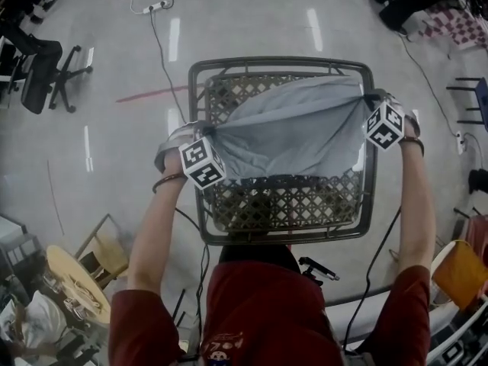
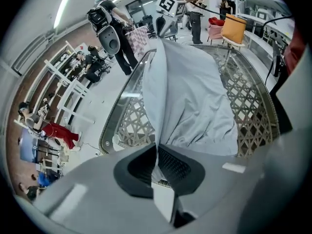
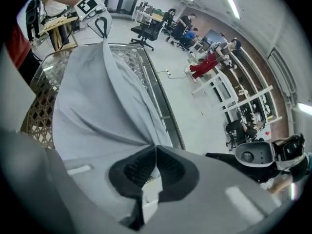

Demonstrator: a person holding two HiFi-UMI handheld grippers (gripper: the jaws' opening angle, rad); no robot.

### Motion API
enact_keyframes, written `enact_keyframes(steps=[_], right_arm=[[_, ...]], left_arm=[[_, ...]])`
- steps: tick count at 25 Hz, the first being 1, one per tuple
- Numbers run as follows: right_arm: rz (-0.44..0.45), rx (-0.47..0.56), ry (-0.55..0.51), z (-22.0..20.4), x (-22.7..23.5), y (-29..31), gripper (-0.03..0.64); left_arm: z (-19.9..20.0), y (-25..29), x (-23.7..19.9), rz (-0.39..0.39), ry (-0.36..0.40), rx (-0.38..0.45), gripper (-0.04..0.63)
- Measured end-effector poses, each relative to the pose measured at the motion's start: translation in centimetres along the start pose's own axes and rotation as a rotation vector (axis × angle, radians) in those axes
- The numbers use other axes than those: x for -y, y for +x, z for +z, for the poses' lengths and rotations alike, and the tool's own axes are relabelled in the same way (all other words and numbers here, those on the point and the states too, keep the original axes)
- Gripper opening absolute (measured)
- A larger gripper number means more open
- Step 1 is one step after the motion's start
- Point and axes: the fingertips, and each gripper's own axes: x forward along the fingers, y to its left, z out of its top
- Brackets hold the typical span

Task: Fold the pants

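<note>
Light grey pants [image 1: 293,132] hang stretched between my two grippers above a glass-topped wicker table [image 1: 290,204]. My left gripper [image 1: 207,137] is shut on the cloth's left corner, at the table's left edge. At the table's far right corner, my right gripper [image 1: 372,101] is shut on the other corner. In the left gripper view the pants [image 2: 190,91] run from my jaws [image 2: 157,147] up to the right gripper [image 2: 163,21]. From the right gripper view, the pants [image 3: 102,101] lead from the jaws [image 3: 155,149] to the left gripper [image 3: 100,23]. The cloth sags in the middle toward the tabletop.
The table has a dark metal rim [image 1: 364,227] and stands on a shiny grey floor. An office chair [image 1: 42,71] is at the far left, a power strip with cable [image 1: 156,8] beyond the table. A yellow seat [image 1: 461,269] sits at right, a round wooden stool [image 1: 72,280] at left.
</note>
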Motion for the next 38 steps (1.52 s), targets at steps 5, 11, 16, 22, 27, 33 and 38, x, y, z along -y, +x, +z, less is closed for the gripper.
enact_keyframes(steps=[5, 11, 16, 22, 27, 33, 38], right_arm=[[0.019, -0.028, 0.000, 0.9, 2.0, 3.9, 0.008], [0.018, -0.081, -0.018, 1.2, 1.9, 8.2, 0.008], [-0.004, -0.119, 0.002, 0.6, 1.5, 10.7, 0.023], [-0.052, -0.120, 0.019, 0.5, 1.7, 11.7, 0.034], [-0.080, -0.108, 0.035, 0.9, 2.4, 10.8, 0.100], [-0.133, -0.045, 0.100, 2.2, 3.3, 7.9, 0.101], [-0.157, 0.023, 0.207, 3.1, 2.3, 4.5, 0.101]], left_arm=[[-0.5, 2.8, -1.0, -0.019, -0.004, -0.020, 0.020], [-0.9, 4.7, -0.9, -0.015, 0.004, -0.029, 0.023], [-0.6, 5.5, -1.5, 0.022, -0.003, -0.011, 0.075], [-0.9, 6.0, -2.0, 0.060, -0.008, -0.020, 0.134], [-1.0, 5.6, -2.6, 0.062, -0.044, -0.010, 0.181], [-0.8, 3.7, -3.1, 0.106, -0.065, 0.013, 0.184], [-0.2, 1.0, -3.1, 0.147, -0.110, 0.056, 0.184]])
